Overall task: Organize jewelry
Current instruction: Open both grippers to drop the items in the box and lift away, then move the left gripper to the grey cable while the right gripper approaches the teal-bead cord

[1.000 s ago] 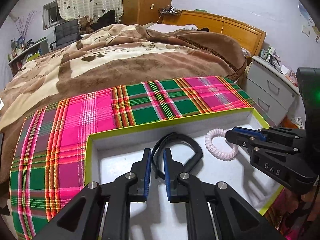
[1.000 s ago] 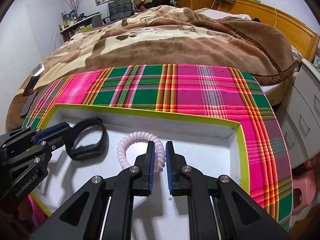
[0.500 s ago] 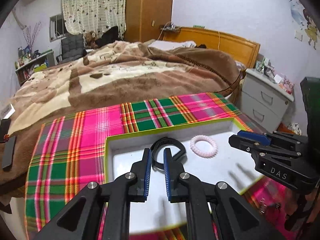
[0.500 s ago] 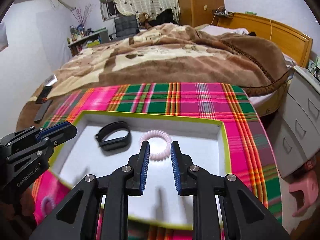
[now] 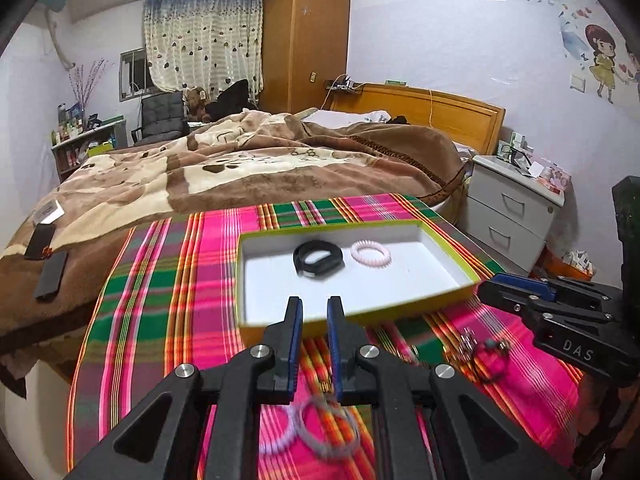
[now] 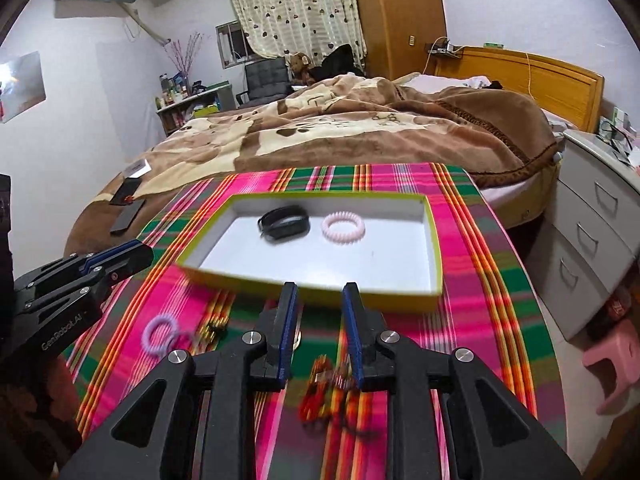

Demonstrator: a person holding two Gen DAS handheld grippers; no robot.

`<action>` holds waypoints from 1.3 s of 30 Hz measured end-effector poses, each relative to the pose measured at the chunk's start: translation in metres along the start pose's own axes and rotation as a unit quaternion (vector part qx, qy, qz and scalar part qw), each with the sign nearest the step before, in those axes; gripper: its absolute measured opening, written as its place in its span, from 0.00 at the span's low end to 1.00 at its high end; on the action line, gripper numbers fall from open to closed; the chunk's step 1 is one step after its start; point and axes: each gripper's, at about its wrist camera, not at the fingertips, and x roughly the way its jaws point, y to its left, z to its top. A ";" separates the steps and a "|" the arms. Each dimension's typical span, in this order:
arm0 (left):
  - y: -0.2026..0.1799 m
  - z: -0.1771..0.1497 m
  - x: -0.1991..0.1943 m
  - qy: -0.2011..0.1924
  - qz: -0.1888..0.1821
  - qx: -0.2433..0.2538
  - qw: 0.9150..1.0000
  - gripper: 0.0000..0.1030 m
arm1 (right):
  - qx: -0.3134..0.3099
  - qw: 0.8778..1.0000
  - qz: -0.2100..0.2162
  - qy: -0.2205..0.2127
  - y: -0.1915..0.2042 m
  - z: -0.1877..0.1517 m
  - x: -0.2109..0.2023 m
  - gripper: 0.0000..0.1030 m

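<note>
With both the left claw [image 5: 311, 312] and right claw [image 6: 319, 300] parted and empty, lower squarely over loose pieces at six o'clock, such as the lilac ring [image 6: 160, 334], then carry to the box [image 6: 436, 264] at twelve.

Two bands [image 6: 285, 223] in tray [image 6: 434, 240]
</note>
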 end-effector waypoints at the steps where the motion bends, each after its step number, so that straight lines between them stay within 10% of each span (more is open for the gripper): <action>1: -0.001 -0.005 -0.006 0.000 0.000 0.000 1.000 0.11 | -0.001 1.000 0.000 -0.001 0.002 -0.007 -0.006 0.23; 39: -0.018 -0.081 -0.063 0.014 -0.002 0.007 1.000 0.11 | -0.009 1.000 -0.016 -0.005 0.021 -0.084 -0.064 0.33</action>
